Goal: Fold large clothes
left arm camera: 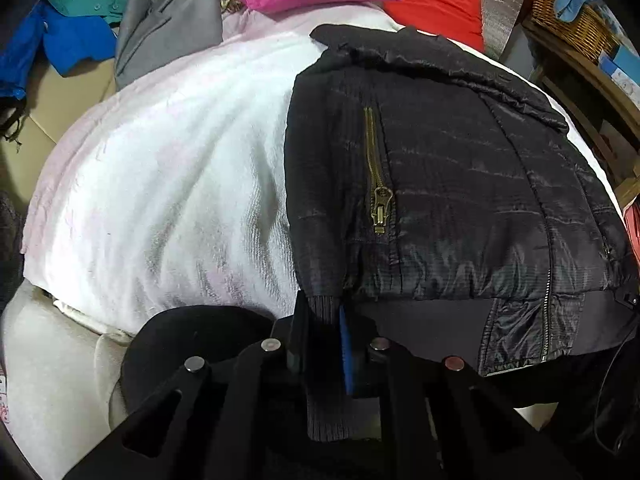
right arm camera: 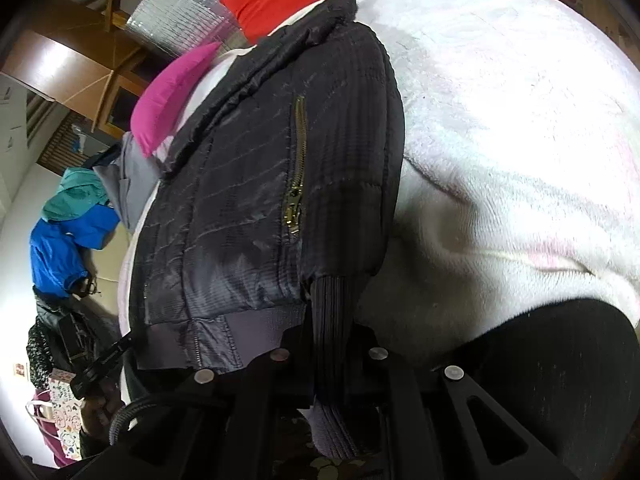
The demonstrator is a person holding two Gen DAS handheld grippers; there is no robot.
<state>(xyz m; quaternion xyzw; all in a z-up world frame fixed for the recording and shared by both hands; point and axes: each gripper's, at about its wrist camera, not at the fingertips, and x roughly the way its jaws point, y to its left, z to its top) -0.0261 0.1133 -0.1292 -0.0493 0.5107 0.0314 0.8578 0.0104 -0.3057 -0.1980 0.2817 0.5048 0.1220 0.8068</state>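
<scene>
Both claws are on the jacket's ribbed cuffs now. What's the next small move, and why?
Probably draw the left claw inward, laying its ribbed cuff across the black jacket. That claw is shut on the cuff at the hem corner, the right claw grips the other cuff, and the jacket lies flat, zipped, on the white blanket.

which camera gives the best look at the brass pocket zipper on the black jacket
The left wrist view: the brass pocket zipper on the black jacket runs upright, near centre, with its pull clearly visible. The right wrist view also shows the zipper, but at a slant and darker.
</scene>
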